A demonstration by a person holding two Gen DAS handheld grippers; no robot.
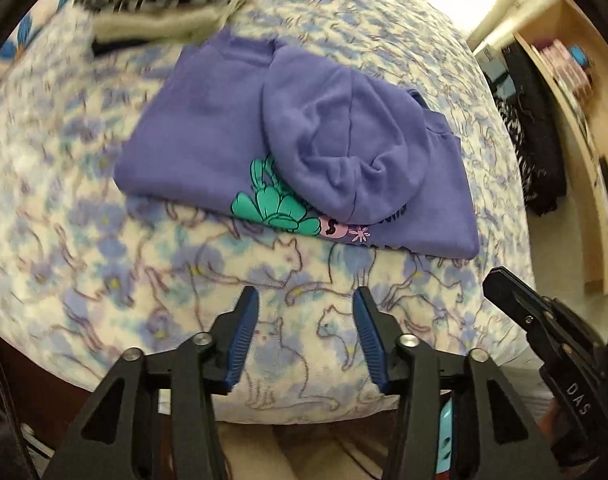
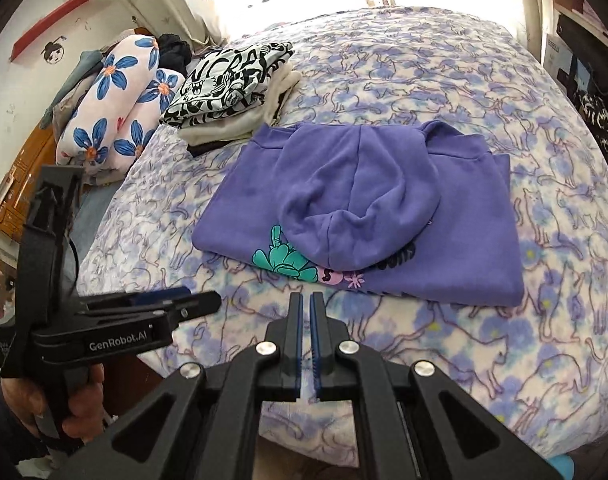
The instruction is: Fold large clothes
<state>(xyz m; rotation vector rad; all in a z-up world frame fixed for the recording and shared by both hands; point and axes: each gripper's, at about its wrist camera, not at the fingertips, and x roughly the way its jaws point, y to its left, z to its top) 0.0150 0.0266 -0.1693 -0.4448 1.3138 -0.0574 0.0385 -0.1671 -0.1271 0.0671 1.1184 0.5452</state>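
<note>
Purple hoodie [image 2: 355, 216] sits folded into a rough rectangle on the bed [image 2: 483, 92], mid-blanket, hood [image 2: 355, 200] flipped down over the chest print. Stack of folded clothes [image 2: 232, 92] lies behind it toward the flowered pillows [image 2: 120, 108], near but not touching as far as we can tell.

Our left claw [image 1: 305, 308] is released, jaws apart, nothing between them, hovering over bare blanket just short of the hoodie's near edge. Right claw [image 2: 306, 304] is clenched on nothing, pads nearly together, also short of the near edge. Neither touches the garment.

Handling, our read:
- Thick fleece: soft, limp, no stiffness. It'll sag between grip points, so two-point lifts only.
- Bulky, probably on the heavy side for clothing; a pinch on a single layer would likely peel the fold open.
- Not slippery, not fragile. Fleece on a fuzzy blanket will drag, so lift rather than slide.
- Hood is loose on top and will flop if the bundle tilts.

Where we'd grab: near fold edge, both corners, pads biting through all layers. Fold looks about done to us; moving it to the stack seems the likely next step.
</note>
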